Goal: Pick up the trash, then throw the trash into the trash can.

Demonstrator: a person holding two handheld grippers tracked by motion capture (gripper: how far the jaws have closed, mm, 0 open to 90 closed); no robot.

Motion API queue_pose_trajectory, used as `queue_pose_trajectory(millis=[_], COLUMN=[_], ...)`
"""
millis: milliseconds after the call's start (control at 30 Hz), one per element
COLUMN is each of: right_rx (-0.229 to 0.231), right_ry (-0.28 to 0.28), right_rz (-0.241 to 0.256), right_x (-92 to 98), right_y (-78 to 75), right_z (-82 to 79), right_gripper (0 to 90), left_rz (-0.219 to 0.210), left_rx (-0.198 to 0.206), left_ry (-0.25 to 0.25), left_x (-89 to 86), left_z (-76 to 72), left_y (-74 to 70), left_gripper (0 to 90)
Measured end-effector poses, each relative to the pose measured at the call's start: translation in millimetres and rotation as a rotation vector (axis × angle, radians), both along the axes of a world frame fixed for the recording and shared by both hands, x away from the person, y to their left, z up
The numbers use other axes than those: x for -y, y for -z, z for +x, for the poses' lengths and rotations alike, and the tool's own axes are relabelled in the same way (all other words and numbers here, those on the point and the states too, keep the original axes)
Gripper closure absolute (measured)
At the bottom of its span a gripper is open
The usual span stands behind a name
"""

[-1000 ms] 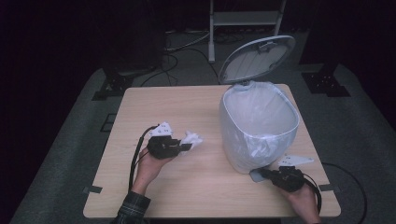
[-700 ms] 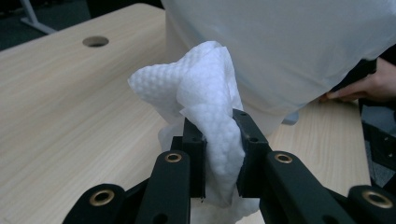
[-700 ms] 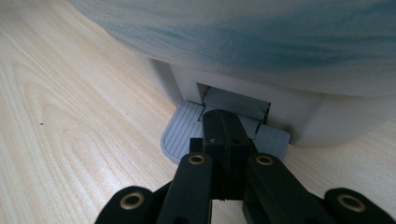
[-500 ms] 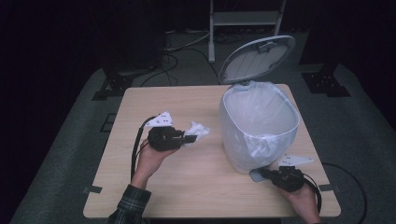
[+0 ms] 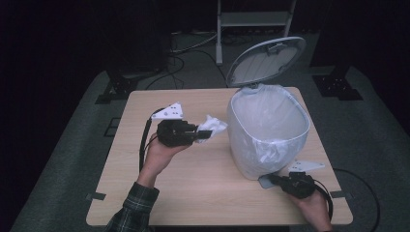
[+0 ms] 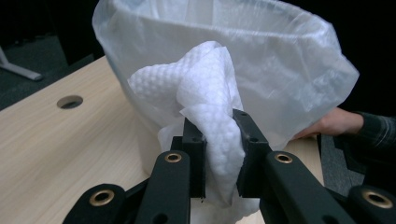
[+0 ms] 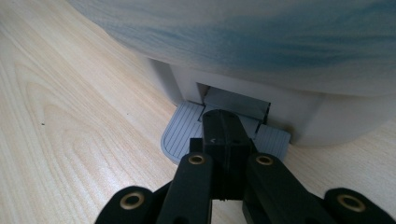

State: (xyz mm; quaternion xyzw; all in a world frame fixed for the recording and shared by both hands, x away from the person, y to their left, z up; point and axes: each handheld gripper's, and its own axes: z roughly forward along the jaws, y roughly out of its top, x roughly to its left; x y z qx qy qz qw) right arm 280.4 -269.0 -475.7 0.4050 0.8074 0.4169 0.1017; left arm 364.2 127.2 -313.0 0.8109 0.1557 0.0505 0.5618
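Left gripper (image 5: 202,135) clamped on paper towel (image 5: 212,127) left of bin (image 5: 269,133); right gripper (image 5: 276,180) jaws together, pressing pedal (image 7: 187,133).

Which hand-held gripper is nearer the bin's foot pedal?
Right. The right hand-held gripper rests shut on the grey pedal at the bin's base. The left hand-held gripper is across the bin, holding a crumpled paper towel beside its wall.

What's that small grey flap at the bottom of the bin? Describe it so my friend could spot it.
Start at the white bin with a plastic liner, standing on the right half of the wooden table. At its base, on the person's side, a flat grey pedal sticks out onto the tabletop. It is ribbed with fine lines, and the right tool, shut, presses on it.
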Motion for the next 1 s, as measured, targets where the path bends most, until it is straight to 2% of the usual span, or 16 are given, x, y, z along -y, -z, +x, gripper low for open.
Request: queue_pose_trajectory(millis=[200,433,733,1000], right_rx=[-0.003,-0.004,-0.004,0.0], right_ry=[-0.003,-0.002,-0.002,-0.005], right_rz=[0.003,0.005,0.006,0.004], right_x=[0.6,0.6,0.7,0.8], right_y=[0.1,0.2,0.2,0.4], right_z=[0.4,0.3,0.3,0.4], right_gripper=[90.0,90.0,90.0,90.0], left_rz=[-0.028,-0.063,-0.079,-0.077], left_rx=[0.006,0.027,0.042,0.05], left_ry=[0.018,0.062,0.1,0.12], left_x=[4.9,18.7,35.1,59.0], left_z=[1.6,2.2,2.9,10.6], left_y=[-11.3,-31.7,-46.8,-55.8], left_gripper=[77.0,77.0,77.0,77.0])
